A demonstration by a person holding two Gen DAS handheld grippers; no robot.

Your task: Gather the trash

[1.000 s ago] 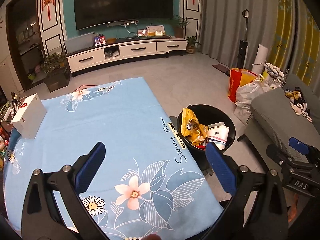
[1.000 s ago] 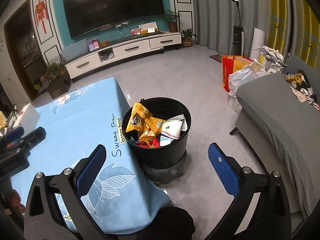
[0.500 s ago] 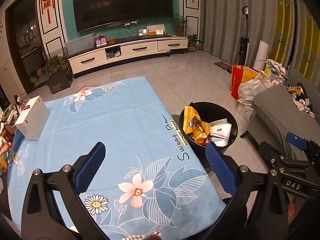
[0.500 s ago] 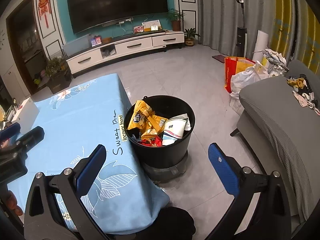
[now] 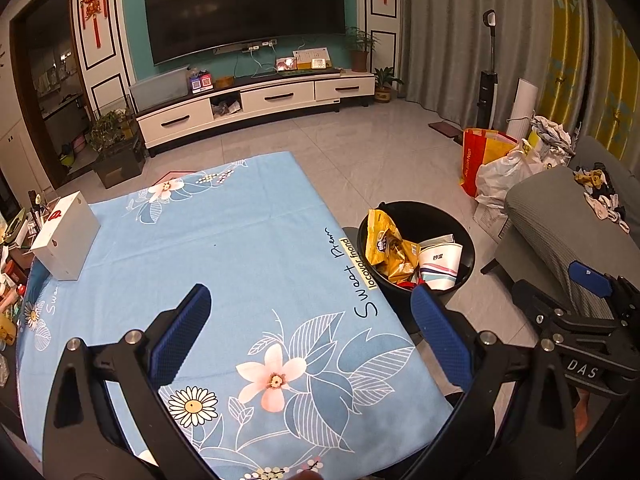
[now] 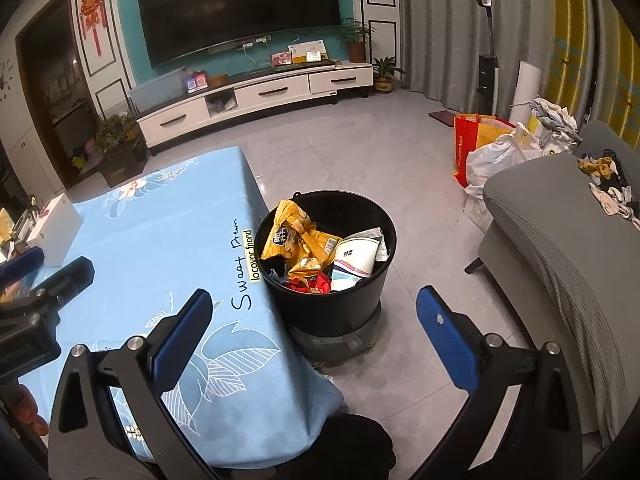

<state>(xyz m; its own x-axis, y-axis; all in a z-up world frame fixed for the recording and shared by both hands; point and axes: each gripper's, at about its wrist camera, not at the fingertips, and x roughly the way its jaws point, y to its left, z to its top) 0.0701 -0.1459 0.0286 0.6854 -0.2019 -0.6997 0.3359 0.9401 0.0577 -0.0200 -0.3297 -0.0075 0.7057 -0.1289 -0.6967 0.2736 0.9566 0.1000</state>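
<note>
Both grippers, left (image 5: 310, 336) and right (image 6: 314, 338), had pulled back a bit, jaws wide and empty; bin (image 6: 326, 266) looked full, table (image 5: 224, 240) cleared, so probably done.

table (image 5: 248, 248), blue floral cloth | white box (image 5: 66, 236) at left edge

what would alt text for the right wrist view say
An open right gripper hangs empty above a black trash bin stuffed with yellow snack bags and a paper cup, standing beside a table with a blue floral tablecloth.
</note>
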